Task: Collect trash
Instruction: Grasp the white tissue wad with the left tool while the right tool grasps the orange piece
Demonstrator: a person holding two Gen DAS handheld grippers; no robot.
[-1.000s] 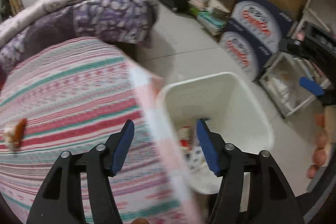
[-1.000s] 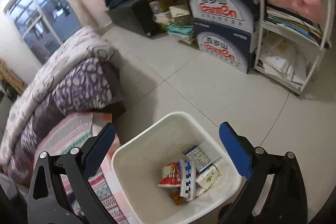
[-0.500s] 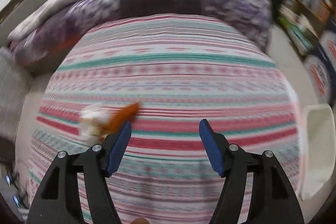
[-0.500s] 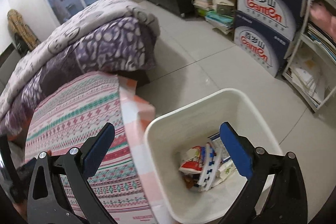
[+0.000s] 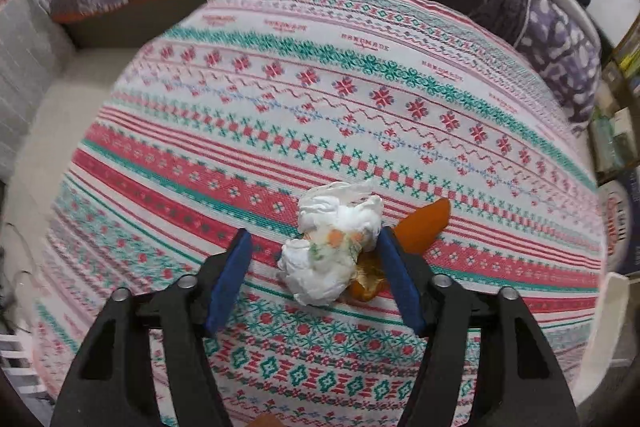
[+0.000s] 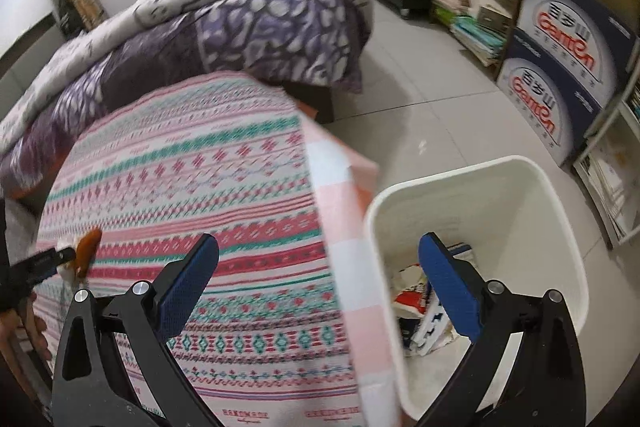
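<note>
While boxes [image 6: 568,39] read "Ganten", closing left tongs [image 5: 316,247] straddle tissue [image 5: 332,251], right tongs [image 6: 320,267] gape empty

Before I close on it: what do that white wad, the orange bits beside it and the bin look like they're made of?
White wad: looks like crumpled tissue paper, matte, soft creases, stained orange and green. Orange bits: probably fruit peel, smooth curved outside, paler inside; not certain. Bin: likely moulded plastic, cream, smooth walls with a slight sheen and rounded rim.
</note>
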